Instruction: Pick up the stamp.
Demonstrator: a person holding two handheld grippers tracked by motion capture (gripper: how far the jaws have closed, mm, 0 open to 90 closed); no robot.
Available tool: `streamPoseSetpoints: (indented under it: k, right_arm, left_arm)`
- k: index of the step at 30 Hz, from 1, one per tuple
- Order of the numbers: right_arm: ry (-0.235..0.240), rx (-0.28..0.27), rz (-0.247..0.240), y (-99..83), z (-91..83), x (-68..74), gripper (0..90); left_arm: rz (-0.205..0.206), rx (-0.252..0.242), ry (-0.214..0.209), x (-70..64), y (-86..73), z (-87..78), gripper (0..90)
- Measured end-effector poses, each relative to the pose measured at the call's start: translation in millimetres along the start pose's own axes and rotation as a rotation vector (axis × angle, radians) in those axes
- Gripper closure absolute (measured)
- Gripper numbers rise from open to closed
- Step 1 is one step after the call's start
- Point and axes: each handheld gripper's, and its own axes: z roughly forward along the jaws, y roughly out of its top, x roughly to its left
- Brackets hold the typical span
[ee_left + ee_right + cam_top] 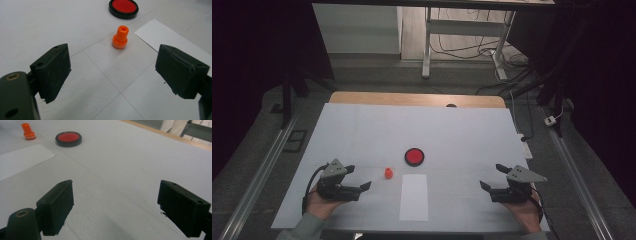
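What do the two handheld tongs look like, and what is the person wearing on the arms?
Both tongs are black. The left tongs and the right tongs each carry a grey three-cornered plate on top. Their two jaws end in thick, blocky black pads with small holes; a brass-coloured ring sits on the body. A black cable trails from the left one. A grey-green sleeve covers the left forearm.

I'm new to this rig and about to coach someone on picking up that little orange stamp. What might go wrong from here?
1. The stamp is small and stands upright; the open left gripper could nudge it over if one jaw touches first.
2. It stands close to the paper edge, so a wide jaw may catch and shift the sheet.
3. The ink pad lies just beyond; overshooting could bump it.
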Motion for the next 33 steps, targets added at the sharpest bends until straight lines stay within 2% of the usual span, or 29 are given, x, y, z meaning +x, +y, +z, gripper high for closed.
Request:
streamPoseSetpoints:
  k: [3,6,12,22,33]
  right_arm:
    - [0.004,0.010,-0.003,-2.2,1.2,0.7,14.8]
    - [0.004,0.019,-0.028,-0.8,2.0,3.2,17.0]
    - [0.001,0.008,0.000,-1.5,0.2,3.5,20.2]
    - [-0.013,0.003,-0.004,-2.0,0.4,1.7,22.2]
    - [0.016,0.017,-0.015,-2.9,6.0,4.5,23.3]
  left_arm:
    - [-0.002,-0.005,0.004,0.6,-0.6,-1.5,13.3]
    - [0.017,-0.006,0.011,-2.3,-2.1,-3.0,13.4]
    - [0.010,-0.015,0.005,-3.5,-3.7,-4.4,13.7]
    - [0.018,-0.005,0.001,-3.4,-3.7,-2.2,14.6]
    - [0.034,-0.002,0.000,-5.9,5.0,0.0,15.4]
